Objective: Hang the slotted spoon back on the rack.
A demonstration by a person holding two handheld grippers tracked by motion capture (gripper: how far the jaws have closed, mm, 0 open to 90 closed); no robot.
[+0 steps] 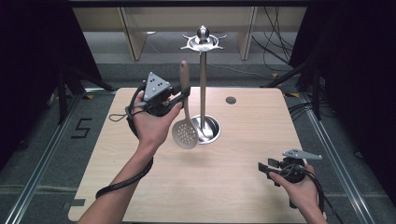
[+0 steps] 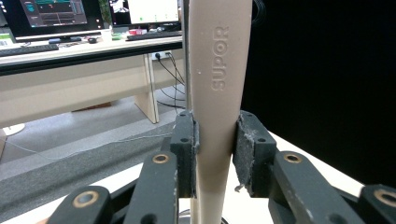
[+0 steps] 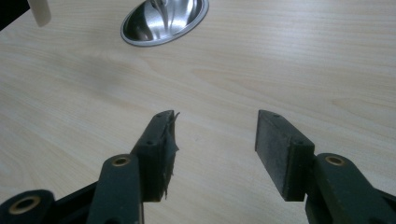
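Observation:
A beige slotted spoon (image 1: 185, 123) hangs upright above the table, perforated bowl down, handle up. My left gripper (image 1: 183, 96) is shut on its handle; in the left gripper view both pads press the beige handle (image 2: 215, 84), which is marked SUPOR. Just right of the spoon stands a steel utensil stand (image 1: 202, 70) with a round dished base (image 1: 209, 128) and a hook ring on top. My right gripper (image 1: 264, 169) is low over the table's front right, open, with nothing between its jaws (image 3: 215, 135). The stand's base (image 3: 164, 19) lies ahead of it.
The light wooden table (image 1: 233, 186) has a small round grommet (image 1: 230, 100) at the back right. Wooden furniture legs and cables are on the floor behind. Metal rails run along both sides of the table.

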